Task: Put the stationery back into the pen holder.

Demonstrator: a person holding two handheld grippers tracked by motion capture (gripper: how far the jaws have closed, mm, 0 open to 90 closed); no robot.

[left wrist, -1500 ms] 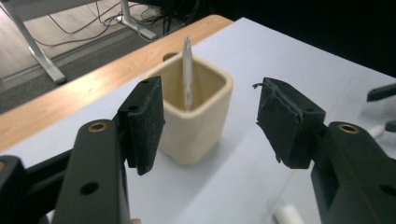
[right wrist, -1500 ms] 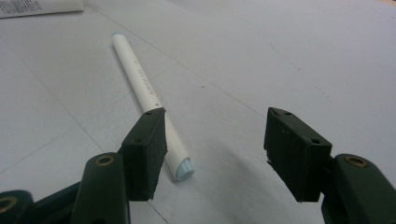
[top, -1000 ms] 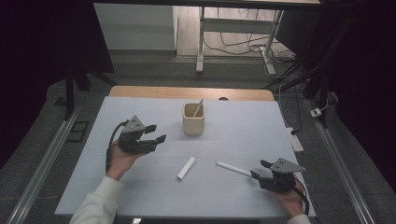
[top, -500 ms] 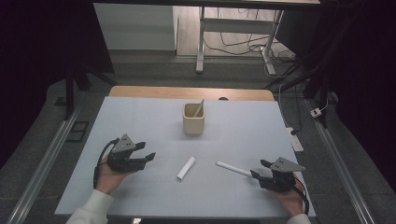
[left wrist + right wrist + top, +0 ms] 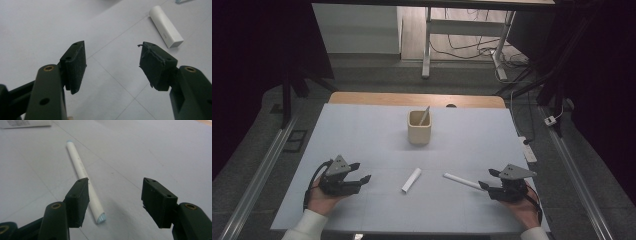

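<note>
Pale and bare, the table (image 5: 362,135) leaves wide room around the white pen (image 5: 83,176), lying just ahead of the right gripper (image 5: 113,200), whose jaws are spread. Light, stiff and slippery, it is best pinched mid-barrel. The left gripper (image 5: 112,66) is also held agape, near the white tube (image 5: 166,26).

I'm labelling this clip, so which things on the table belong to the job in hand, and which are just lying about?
Part of the job:
- right gripper, open, jaws beside the long white pen
- left gripper, open, short white tube ahead of it
- beige cup holding one stick already

Lying about:
- cables on the floor
- white plug beside the table
</note>
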